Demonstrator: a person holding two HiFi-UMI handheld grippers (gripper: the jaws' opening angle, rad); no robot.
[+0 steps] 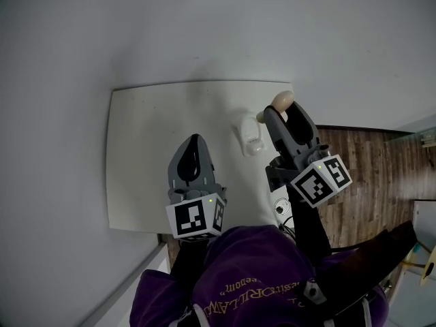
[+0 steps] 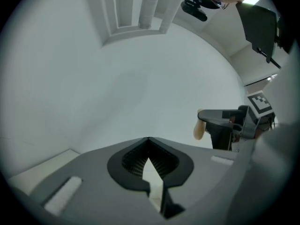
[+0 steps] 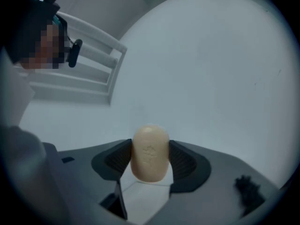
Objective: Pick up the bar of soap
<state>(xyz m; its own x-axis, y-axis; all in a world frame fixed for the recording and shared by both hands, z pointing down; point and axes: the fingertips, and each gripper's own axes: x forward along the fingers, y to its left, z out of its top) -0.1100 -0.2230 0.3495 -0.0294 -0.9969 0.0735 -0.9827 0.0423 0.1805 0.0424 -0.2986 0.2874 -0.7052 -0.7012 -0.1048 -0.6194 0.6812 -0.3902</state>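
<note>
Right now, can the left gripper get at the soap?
Probably only partly. The soap is clamped in the right gripper, whose jaws cover its sides; just the rounded end sticks out. The left gripper is shut and off to the side, with open air between the two.

You're in what looks like a room of a home, possibly a washroom corner, though the narrow view leaves that unsure. A white countertop sits against a plain white wall, and a white soap dish rests on it. There is a cream bar of soap. Wood-plank flooring runs to your right, and white slatted rails show farther off.
</note>
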